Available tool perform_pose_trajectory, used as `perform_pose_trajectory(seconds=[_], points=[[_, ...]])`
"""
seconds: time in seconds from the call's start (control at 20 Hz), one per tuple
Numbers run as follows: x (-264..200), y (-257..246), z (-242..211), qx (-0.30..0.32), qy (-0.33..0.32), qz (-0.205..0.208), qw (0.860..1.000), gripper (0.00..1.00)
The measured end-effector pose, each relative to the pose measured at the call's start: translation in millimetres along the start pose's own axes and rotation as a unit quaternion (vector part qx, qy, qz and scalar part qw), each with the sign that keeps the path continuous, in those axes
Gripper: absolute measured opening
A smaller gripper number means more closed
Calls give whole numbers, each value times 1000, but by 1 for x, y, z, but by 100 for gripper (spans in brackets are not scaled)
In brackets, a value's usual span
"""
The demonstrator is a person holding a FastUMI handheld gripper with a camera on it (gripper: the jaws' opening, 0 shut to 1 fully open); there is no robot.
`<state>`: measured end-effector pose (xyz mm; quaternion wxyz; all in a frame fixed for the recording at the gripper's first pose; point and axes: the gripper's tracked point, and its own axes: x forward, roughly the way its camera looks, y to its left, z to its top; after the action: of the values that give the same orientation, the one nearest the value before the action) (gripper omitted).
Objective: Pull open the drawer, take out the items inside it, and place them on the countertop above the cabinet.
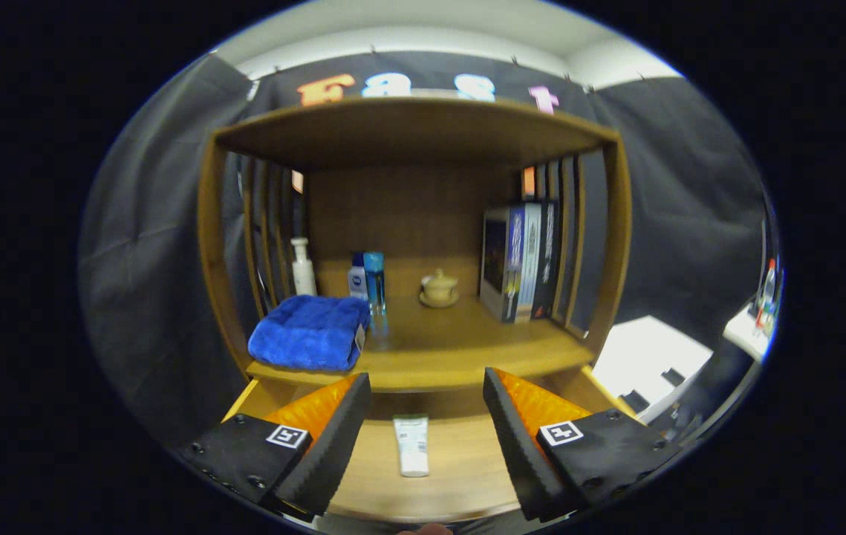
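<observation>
The wooden drawer [460,475] stands pulled open below the cabinet's countertop [452,349]. A white tube [412,444] lies on the drawer floor, lengthwise between my two fingers and slightly below them. My gripper [426,394] is open, hovering over the open drawer, and holds nothing. A folded blue towel [310,332] rests on the left front of the countertop, just beyond my left finger.
On the countertop stand a white pump bottle [303,266], a small white bottle [356,280], a blue bottle [374,281], a small lidded pot on a saucer [439,288] and several books [523,260] at the right. A shelf board [408,130] roofs the niche. A white table [653,357] lies to the right.
</observation>
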<state>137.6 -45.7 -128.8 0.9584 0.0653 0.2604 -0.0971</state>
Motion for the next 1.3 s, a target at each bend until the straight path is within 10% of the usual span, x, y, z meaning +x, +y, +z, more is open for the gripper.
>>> perform_pose_trajectory(seconds=[0.2,0.7,0.9,1.1,1.3], points=[[40,-14,-87,-15,218,-27,975,98],[67,-9,-196,20,432,-42,901,99],[70,-11,-189,-4,425,-48,904,91],[65,-2,-171,-15,403,-39,914,52],[43,0,-163,-49,326,-26,944,46]])
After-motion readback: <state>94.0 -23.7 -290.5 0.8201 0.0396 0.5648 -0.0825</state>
